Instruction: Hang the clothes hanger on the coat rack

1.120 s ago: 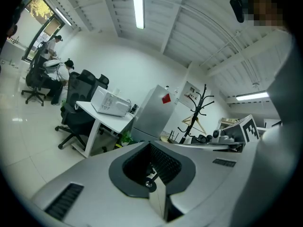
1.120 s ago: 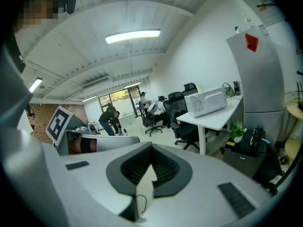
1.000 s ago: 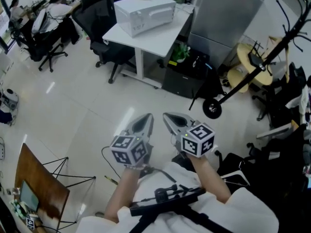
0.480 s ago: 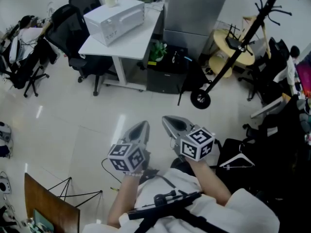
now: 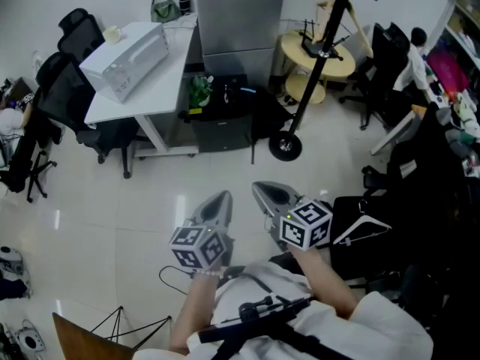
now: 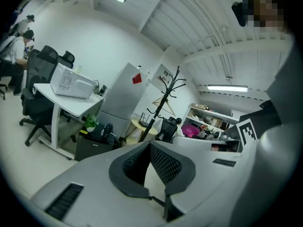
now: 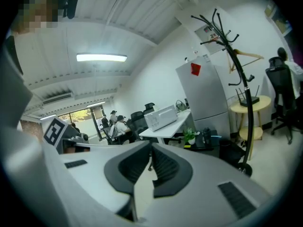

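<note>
Two hand-held grippers are held side by side low in the head view, both pointing away from the person over the pale floor (image 5: 112, 201); left hand-held gripper (image 5: 219, 199): clenched, jaw tips brought together, nothing between them, marker cube at its rear end; right hand-held gripper (image 5: 268, 192): released, its jaws have just been opening a little, a thin slit between the pads, nothing in it. One clothes hanger (image 5: 361, 228), white, lies on a dark bundle (image 5: 352, 257) on the floor, just to the right of the right hand-held gripper, apart from it and grasped by neither. One coat rack (image 5: 303, 96), a black pole on a round base, stands beyond the grippers and well apart from the clothes hanger; in the right gripper view its curved hooks rise at the right and a pale wooden hanger (image 7: 246, 55) hangs from one of them. One white worktop (image 5: 165, 73) stands at the upper left, bearing a white box-shaped appliance (image 5: 127, 51); a grey cabinet (image 5: 240, 13) stands just beside it; a round yellow table (image 5: 341, 62) stands behind the coat rack; a potted plant (image 5: 199, 92) sits low between the worktop and the cabinet. Several black office chairs (image 5: 67, 96) stand at the left edge of the room.
</note>
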`<control>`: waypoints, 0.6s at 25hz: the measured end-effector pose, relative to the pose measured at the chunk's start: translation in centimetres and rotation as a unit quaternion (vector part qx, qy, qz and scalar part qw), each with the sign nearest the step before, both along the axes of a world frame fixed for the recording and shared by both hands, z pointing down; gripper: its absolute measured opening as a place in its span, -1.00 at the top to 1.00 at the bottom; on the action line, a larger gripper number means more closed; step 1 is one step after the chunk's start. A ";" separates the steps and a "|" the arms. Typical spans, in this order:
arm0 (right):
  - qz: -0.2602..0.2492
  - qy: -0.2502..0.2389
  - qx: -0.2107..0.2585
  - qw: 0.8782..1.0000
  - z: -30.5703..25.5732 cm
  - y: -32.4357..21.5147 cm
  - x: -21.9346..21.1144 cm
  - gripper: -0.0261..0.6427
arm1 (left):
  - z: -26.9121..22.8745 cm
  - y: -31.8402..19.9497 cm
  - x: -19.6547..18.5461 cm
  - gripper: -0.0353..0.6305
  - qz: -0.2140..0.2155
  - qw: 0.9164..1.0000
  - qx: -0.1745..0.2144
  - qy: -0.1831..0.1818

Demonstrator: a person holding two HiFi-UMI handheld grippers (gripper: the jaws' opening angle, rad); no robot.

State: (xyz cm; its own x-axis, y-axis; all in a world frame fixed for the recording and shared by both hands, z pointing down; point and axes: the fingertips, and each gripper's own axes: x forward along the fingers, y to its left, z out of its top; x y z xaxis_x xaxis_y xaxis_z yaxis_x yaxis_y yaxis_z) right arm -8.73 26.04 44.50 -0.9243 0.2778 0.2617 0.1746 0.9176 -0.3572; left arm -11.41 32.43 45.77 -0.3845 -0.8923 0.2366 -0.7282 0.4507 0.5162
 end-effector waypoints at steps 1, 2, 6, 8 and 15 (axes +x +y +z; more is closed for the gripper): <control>0.012 0.000 0.001 1.000 0.1 -1.2 0.6 0.82 | 0.2 -1.2 0.5 0.89 0.011 1.000 -0.001 0.001; 0.025 0.000 0.000 1.000 0.1 -2.5 1.2 0.82 | 0.3 -2.5 1.0 0.89 0.023 1.000 -0.002 0.002; 0.078 -0.006 -0.002 0.997 0.1 -7.8 3.7 0.79 | 0.3 -7.2 2.9 0.89 0.064 0.998 -0.004 -0.002; 0.101 -0.003 -0.004 0.995 0.2 -10.2 4.9 0.65 | 0.3 -9.6 3.9 0.89 0.084 0.996 -0.005 -0.001; 0.178 0.007 -0.009 0.984 1.9 -18.2 9.2 0.57 | 1.8 -18.9 7.6 0.89 0.170 0.985 -0.006 0.018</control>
State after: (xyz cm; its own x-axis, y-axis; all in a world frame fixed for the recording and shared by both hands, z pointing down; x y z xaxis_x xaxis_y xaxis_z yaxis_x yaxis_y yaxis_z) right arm 0.52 7.83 46.38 -0.9604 -0.0572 0.2729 -0.1608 0.9132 -0.3743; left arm -3.84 13.54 47.57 -0.0552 -0.9649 0.2568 -0.8196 0.1907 0.5403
